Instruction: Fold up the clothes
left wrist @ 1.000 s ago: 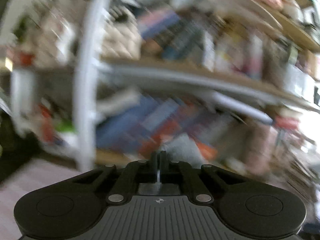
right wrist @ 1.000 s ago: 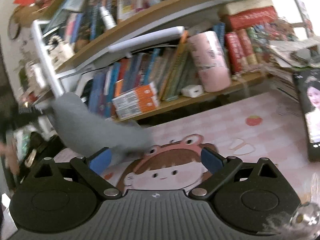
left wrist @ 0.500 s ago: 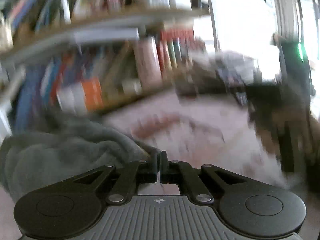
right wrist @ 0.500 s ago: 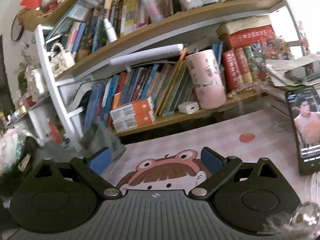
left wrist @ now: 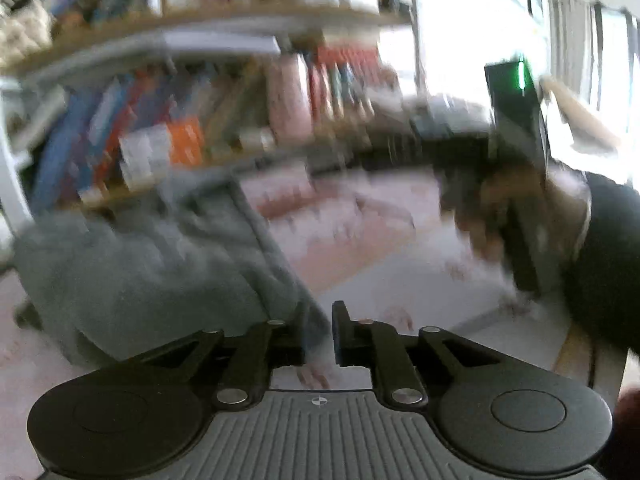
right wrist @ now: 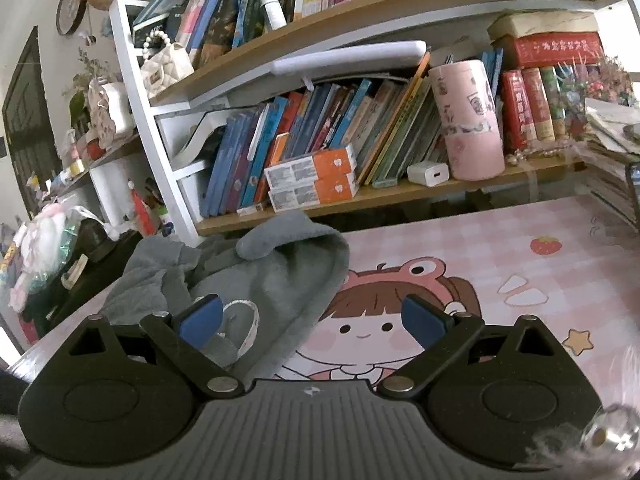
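The left gripper [left wrist: 318,334], its jaws just parted a little, has a thin edge of the grey garment [left wrist: 160,264] between them, though blur makes contact hard to judge. The right gripper [right wrist: 312,316] stands wide apart and empty above the pink cartoon desk mat [right wrist: 520,264], the crumpled garment heaped at its left finger. Beyond, a wooden bookshelf [right wrist: 400,192] holds leaning books, orange boxes and a pink canister [right wrist: 468,120].
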`<state>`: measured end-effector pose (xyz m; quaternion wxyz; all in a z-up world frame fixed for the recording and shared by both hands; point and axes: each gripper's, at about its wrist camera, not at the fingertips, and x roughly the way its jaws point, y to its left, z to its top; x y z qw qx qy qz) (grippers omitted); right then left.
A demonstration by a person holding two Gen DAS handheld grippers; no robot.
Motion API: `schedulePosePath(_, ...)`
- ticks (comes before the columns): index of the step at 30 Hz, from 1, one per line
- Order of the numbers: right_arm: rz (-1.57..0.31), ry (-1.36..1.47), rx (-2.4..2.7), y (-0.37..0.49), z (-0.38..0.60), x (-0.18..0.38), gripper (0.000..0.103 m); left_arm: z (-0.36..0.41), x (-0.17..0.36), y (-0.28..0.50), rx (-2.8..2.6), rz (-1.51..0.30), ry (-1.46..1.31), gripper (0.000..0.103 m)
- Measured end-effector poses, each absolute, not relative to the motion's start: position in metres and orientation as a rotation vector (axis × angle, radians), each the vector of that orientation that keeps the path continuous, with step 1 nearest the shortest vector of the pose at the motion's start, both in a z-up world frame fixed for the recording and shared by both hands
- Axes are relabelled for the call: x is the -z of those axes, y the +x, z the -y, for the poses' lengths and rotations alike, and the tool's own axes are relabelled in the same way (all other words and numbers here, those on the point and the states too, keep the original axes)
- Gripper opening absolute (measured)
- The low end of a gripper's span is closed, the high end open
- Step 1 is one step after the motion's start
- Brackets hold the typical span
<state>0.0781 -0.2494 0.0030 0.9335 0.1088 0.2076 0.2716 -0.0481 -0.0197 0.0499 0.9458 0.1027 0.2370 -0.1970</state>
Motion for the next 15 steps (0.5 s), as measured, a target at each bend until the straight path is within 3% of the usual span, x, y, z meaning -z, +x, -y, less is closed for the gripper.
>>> schedulePosePath(2, -0.435, 0.225, -0.558, 0.079, 0.248, -0.001, 0.097, 0.020, -0.065, -0.048, 0.353, -0.407, 0.207, 0.052)
schedulePosePath(5, -0.441, 0.226, -0.558, 0.080, 0.248, 0.000, 0.097, 0.032, -0.069, -0.035, 0.289, -0.384, 0.234, 0.071)
schedulePosePath(13, -0.446, 0.218, -0.553, 0.081, 0.248, 0.001, 0.098, 0.069, -0.001, 0.029, 0.125, -0.586, 0.432, 0.071)
schedulePosePath(15, -0.449, 0.218, -0.554, 0.081, 0.249, 0.001, 0.097, 0.067, 0.005, 0.032, 0.117, -0.583, 0.439, 0.066)
